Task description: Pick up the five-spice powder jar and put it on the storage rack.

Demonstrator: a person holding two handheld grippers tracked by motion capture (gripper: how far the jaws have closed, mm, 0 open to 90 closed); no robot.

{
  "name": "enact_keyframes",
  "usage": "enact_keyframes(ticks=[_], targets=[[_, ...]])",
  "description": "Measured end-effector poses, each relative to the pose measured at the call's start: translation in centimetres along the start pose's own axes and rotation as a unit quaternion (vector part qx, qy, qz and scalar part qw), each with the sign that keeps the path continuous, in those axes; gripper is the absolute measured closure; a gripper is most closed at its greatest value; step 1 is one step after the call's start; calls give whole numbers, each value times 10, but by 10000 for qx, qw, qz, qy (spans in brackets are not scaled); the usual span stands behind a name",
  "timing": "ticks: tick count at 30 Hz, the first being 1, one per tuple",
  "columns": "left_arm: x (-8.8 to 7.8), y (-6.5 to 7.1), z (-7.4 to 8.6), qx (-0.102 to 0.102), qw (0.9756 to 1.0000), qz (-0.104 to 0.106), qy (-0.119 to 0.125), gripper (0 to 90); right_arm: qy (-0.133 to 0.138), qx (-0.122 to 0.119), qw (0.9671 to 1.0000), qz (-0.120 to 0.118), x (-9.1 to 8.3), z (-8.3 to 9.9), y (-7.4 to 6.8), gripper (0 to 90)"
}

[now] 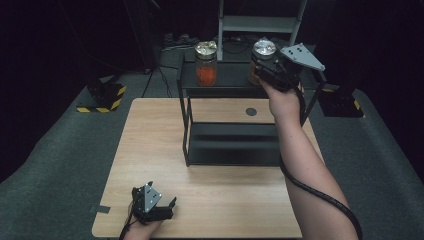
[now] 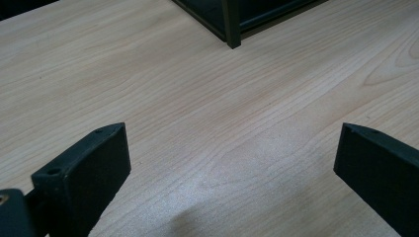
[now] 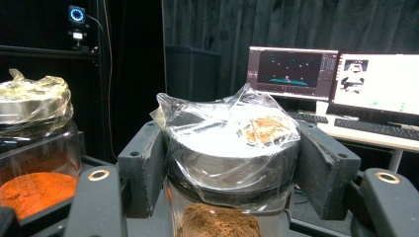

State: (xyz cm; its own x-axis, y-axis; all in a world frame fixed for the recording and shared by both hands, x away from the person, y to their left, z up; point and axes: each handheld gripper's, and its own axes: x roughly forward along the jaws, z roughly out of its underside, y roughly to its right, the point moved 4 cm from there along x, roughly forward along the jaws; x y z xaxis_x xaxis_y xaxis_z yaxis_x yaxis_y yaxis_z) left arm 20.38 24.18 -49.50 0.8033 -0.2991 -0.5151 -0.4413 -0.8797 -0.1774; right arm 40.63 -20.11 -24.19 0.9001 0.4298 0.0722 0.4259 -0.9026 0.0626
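A glass jar of brown powder [image 3: 225, 224], its metal lid wrapped in clear film [image 1: 264, 48], is at the right end of the black rack's top shelf [image 1: 232, 75]. My right gripper [image 1: 266, 67] is shut on it, jaws pressing both sides of the lid [image 3: 232, 158]. I cannot tell whether the jar rests on the shelf. A second jar with orange powder [image 1: 206, 63] stands to its left on the same shelf [image 3: 34, 190]. My left gripper [image 1: 154, 204] lies near the table's front left edge, open, with bare wood between its jaws [image 2: 232, 143].
The two-tier black rack [image 1: 186, 125] stands at the back middle of the wooden table [image 1: 150, 150]; its lower shelf [image 1: 235, 145] holds nothing. A round dark hole [image 1: 251, 111] is in the tabletop under the rack. Monitors [image 3: 336, 74] stand beyond the table.
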Motion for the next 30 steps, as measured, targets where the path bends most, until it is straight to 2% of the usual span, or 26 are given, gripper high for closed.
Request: enact_keyframes(ticks=[12, 24, 30], targets=[[0, 0, 1, 1, 10000, 9, 17, 11, 10, 166, 9999, 7, 7, 4, 4, 340], [0, 0, 1, 5, 10000, 11, 21, 11, 16, 193, 9998, 6, 8, 4, 4, 331], [-1, 0, 1, -7, 10000, 8, 44, 10, 1, 309, 9995, 74, 7, 4, 1, 92]])
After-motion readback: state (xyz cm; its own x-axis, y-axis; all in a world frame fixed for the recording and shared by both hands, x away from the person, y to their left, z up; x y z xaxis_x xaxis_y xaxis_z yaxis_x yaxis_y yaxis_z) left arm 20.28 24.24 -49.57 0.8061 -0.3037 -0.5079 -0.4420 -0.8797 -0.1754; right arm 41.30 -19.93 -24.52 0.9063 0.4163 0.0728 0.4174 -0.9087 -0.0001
